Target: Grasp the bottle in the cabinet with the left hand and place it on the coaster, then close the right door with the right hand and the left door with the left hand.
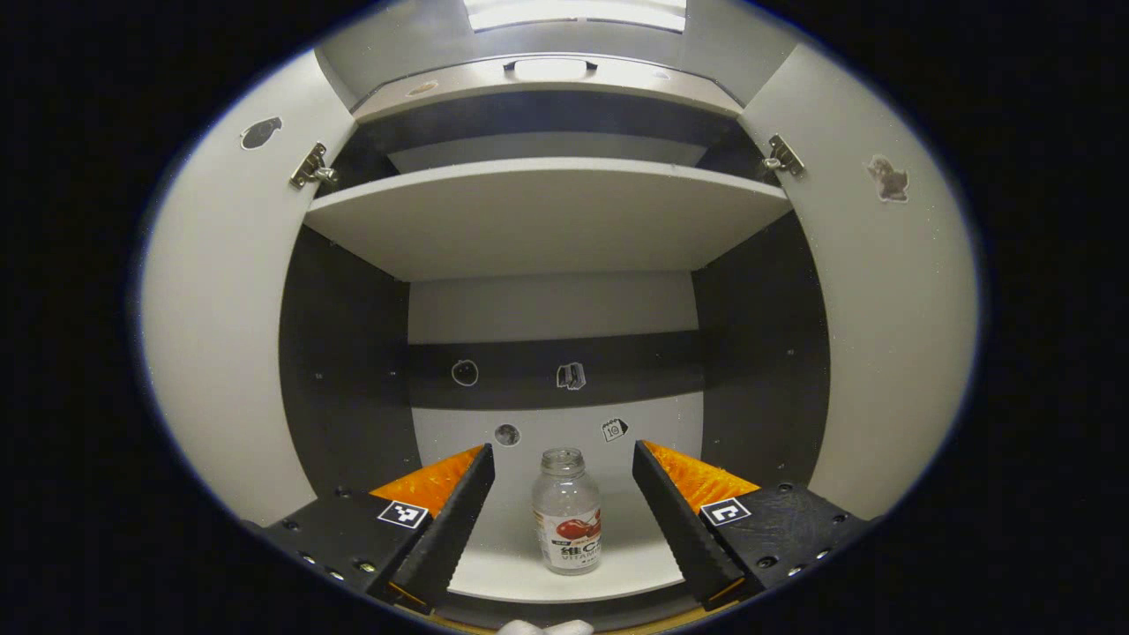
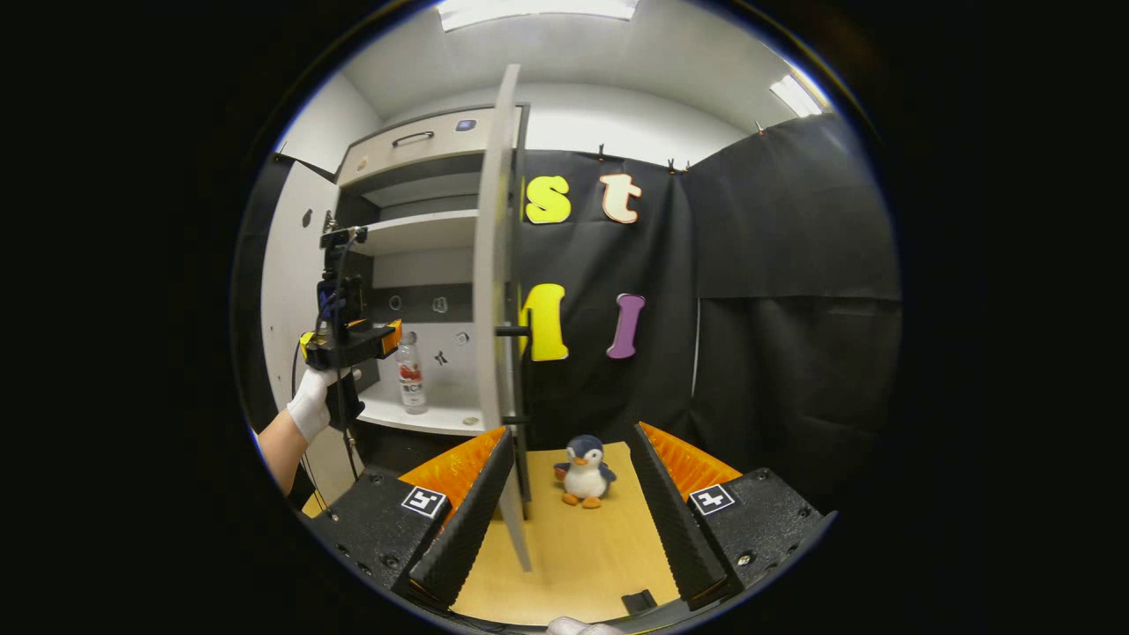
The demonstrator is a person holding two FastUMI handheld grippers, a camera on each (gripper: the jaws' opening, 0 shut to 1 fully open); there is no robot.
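Note:
A clear bottle [image 1: 569,513] with a red-and-white label stands upright on the cabinet's lower shelf [image 1: 564,573]. My left gripper [image 1: 563,459] is open, its two fingers flanking the bottle at a distance, not touching it. In the right gripper view the same bottle [image 2: 409,375] stands on the shelf, with the left gripper [image 2: 353,344] held by a gloved hand [image 2: 313,401] just in front of it. My right gripper [image 2: 569,445] is open over the wooden table [image 2: 573,556]. The right door [image 2: 494,291] stands open edge-on, and the left door [image 2: 287,265] is swung open too.
A small toy penguin [image 2: 582,472] sits on the table ahead of the right gripper. An upper shelf [image 1: 547,212] spans the cabinet, with a drawer handle [image 1: 549,67] above it. Small stickers mark the cabinet's back wall [image 1: 556,370]. Both open doors [image 1: 891,335] flank the left gripper.

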